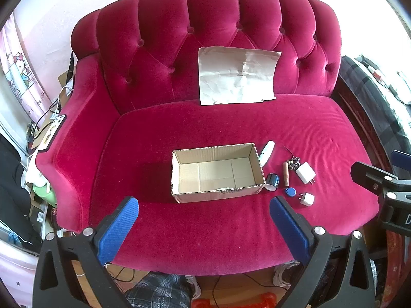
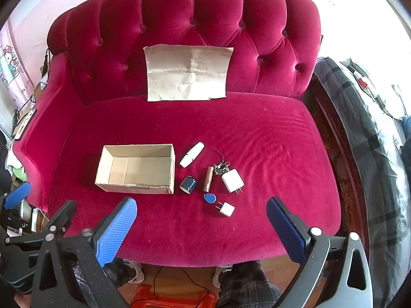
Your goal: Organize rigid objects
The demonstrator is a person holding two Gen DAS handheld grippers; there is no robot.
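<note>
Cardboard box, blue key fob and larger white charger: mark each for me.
cardboard box [image 2: 113, 186]: right wrist view, near outer wall.
blue key fob [image 2: 208, 198]: right wrist view, disc centre.
larger white charger [image 2: 232, 179]: right wrist view, top face.

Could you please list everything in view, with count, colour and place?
sofa: 1, crimson velvet, fills the view
cardboard box: 1, brown, open and empty, on the seat
paper sheet: 1, pale, against the backrest
white tube: 1, white, right of the box
dark cylinder: 1, dark blue, by the box's near right corner
brown stick: 1, brown, right of the cylinder
keychain: 1, metallic, beside the large charger
large charger: 1, white, right of the stick
small charger: 1, white, nearest
blue tag: 1, blue, beside the small charger
left tongs: open, blue pads
right tongs: open, blue pads
</note>
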